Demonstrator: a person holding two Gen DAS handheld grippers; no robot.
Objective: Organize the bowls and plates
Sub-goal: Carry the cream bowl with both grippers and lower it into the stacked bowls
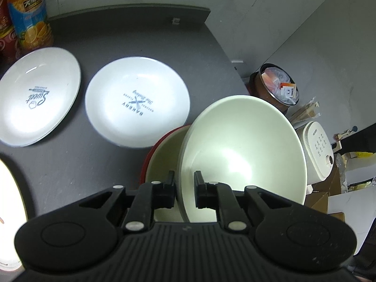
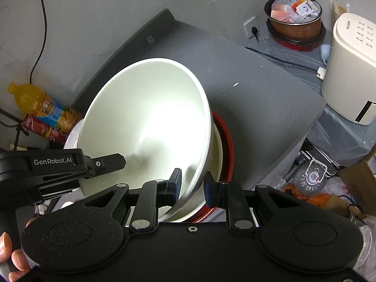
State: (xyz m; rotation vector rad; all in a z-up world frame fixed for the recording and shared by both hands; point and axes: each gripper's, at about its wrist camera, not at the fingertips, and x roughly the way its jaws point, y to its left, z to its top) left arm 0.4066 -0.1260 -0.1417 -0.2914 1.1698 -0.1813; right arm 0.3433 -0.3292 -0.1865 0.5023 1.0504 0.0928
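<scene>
A large cream bowl (image 1: 244, 150) is tilted over a red bowl with a cream inside (image 1: 162, 155) on the dark table. My left gripper (image 1: 184, 183) is shut on the cream bowl's rim. In the right wrist view my right gripper (image 2: 192, 183) straddles the opposite rim of the same cream bowl (image 2: 150, 122), with the jaws slightly apart from it. The red bowl (image 2: 225, 145) sits beneath. The left gripper's body (image 2: 56, 166) shows at the left. Two white printed plates (image 1: 137, 101) (image 1: 37, 94) lie flat further back on the table.
An orange juice bottle (image 1: 29, 14) and a red can (image 1: 5, 30) stand at the table's back left. Off the table's right edge are a white appliance (image 2: 352, 70), a brown pot with rubbish (image 2: 296, 16) and floor clutter. A bright white object (image 1: 9, 211) sits at the left edge.
</scene>
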